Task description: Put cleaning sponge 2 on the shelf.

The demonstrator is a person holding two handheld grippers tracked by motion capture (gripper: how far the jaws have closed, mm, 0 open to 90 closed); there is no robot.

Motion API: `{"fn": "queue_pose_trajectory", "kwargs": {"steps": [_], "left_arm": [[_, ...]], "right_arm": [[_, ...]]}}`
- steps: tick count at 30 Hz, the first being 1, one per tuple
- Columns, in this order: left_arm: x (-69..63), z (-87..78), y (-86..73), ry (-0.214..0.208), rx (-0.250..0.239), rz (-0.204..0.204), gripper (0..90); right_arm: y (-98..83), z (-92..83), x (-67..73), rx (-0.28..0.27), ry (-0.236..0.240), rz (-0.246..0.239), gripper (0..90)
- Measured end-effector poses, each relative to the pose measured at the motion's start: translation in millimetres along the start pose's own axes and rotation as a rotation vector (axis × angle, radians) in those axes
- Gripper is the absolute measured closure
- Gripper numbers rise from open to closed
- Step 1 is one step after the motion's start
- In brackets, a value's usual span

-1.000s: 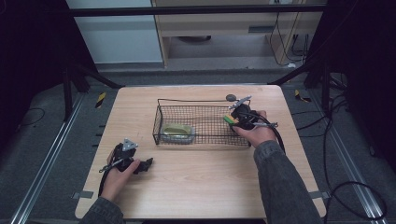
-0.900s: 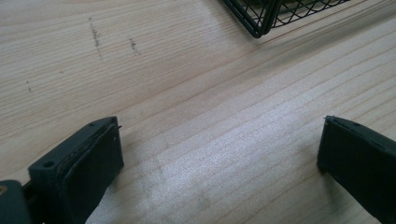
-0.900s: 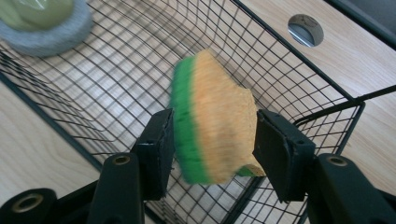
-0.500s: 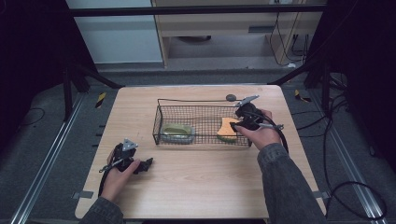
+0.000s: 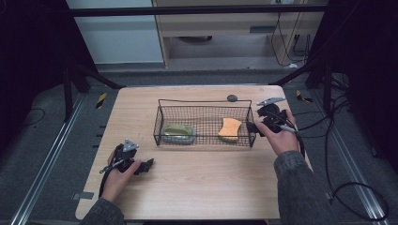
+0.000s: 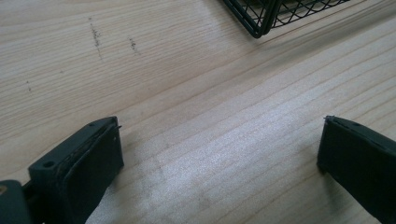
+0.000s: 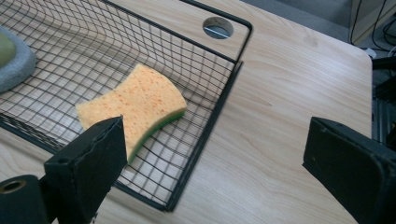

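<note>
Item 1, right gripper [image 5: 254, 126]: jaws released and spread wide, nothing between them, held just outside the right end wall of the basket [image 5: 204, 102]. I judged the step in hand to be the release of the sponge [image 5: 230, 129] into the basket; the next move I would have called for was drawing this gripper clear of the wire rim without snagging it.

Item 2, sponge [image 7: 135, 105]: lay inside the basket at its right end, on the wire floor, apart from the jaws. Orange porous top, thin green scouring layer beneath, wavy-sided block, soft and compressible by my estimate.

Item 3, basket: black wire mesh, rectangular, open top, thicker rod around the rim, stood on the middle of the counter [image 5: 202, 178].

Item 4, grey dish [image 5: 178, 133]: at the left end of the basket, rounded, holding something pale green; I could not tell what.

Item 5, left gripper [image 5: 149, 164]: rested low over the bare counter near the front left, well apart from the basket; jaws released and wide, empty, in the left gripper view.

Item 6, counter: pale wood, fine straight grain, a few faint dark scuffs, rounded corners, a round cable hole [image 7: 218, 27] beyond the basket's far rim.
</note>
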State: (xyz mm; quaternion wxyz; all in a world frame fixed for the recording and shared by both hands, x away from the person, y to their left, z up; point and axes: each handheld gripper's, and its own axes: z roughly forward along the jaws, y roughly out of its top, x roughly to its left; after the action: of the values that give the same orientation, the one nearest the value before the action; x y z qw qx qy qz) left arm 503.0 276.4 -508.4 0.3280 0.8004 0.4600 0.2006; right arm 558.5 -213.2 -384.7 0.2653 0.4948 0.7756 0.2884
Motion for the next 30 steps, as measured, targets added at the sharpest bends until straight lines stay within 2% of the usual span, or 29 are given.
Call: {"fn": "queue_pose_trajectory", "kwargs": {"steps": [7,16,18,22,26,30], "left_arm": [[0.0,0.0,0.0,0.000,0.000,0.000,0.0],[0.0,0.0,0.0,0.000,0.000,0.000,0.0],[0.0,0.0,0.0,0.000,0.000,0.000,0.0],[0.0,0.0,0.0,0.000,0.000,0.000,0.0],[0.0,0.1,0.0,-0.001,-0.001,-0.001,0.0],[0.1,0.1,0.1,-0.001,0.000,0.000,0.0]], "right_arm": [[-14.8,-7.9,-14.2,-0.008,-0.015,0.031,6.7],[-46.8,-7.0,-30.5,0.004,-0.024,0.081,9.2],[-54.9,-6.1,-34.1,0.003,-0.010,0.091,10.1],[-72.0,-0.1,-39.1,0.019,-0.013,0.101,11.0],[-89.2,11.8,-36.8,0.036,0.010,0.115,11.0],[-103.1,26.3,-33.0,0.050,0.004,0.114,11.5]]}}
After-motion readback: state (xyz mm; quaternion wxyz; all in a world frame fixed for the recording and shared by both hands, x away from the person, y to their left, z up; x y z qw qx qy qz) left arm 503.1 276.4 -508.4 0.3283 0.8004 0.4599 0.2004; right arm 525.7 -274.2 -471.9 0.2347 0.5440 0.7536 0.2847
